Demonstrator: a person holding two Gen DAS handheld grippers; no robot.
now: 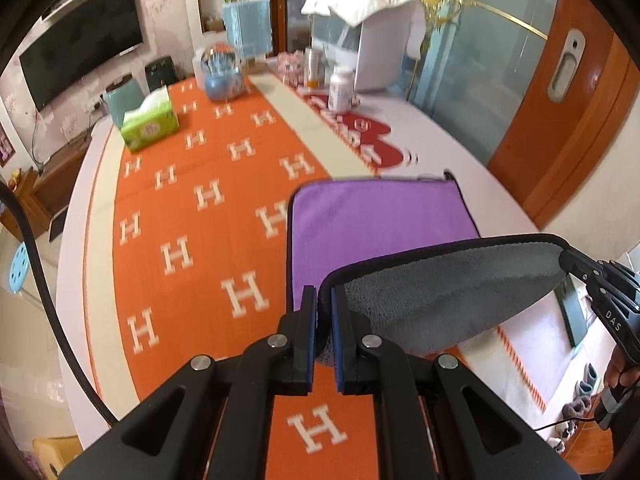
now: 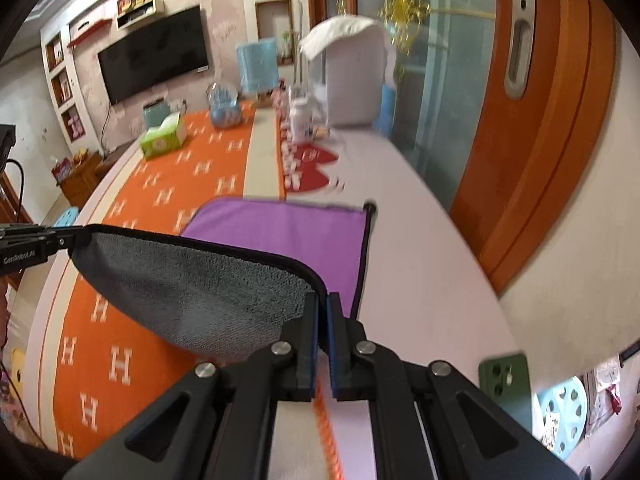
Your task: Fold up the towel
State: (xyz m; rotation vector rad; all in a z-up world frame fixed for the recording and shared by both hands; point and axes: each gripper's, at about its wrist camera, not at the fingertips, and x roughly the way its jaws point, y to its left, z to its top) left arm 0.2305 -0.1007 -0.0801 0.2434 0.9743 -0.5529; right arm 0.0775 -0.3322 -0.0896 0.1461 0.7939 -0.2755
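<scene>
The towel is purple on one side (image 1: 368, 216) and grey on the other (image 1: 448, 300), with a black hem. Its far part lies flat on the table; its near edge is lifted and stretched between both grippers, grey side showing. My left gripper (image 1: 325, 300) is shut on the near left corner. My right gripper (image 2: 323, 304) is shut on the near right corner; it also shows in the left wrist view (image 1: 568, 258). In the right wrist view the purple part (image 2: 288, 236) lies beyond the raised grey flap (image 2: 200, 292), and the left gripper (image 2: 76, 236) holds the far corner.
An orange runner with white H marks (image 1: 192, 208) covers the white table (image 2: 420, 272). At the far end stand a green tissue box (image 1: 150, 124), a glass jar (image 1: 222, 72), bottles (image 1: 340, 90) and a white appliance (image 1: 372, 52). A green phone (image 2: 504, 376) lies by the near right edge.
</scene>
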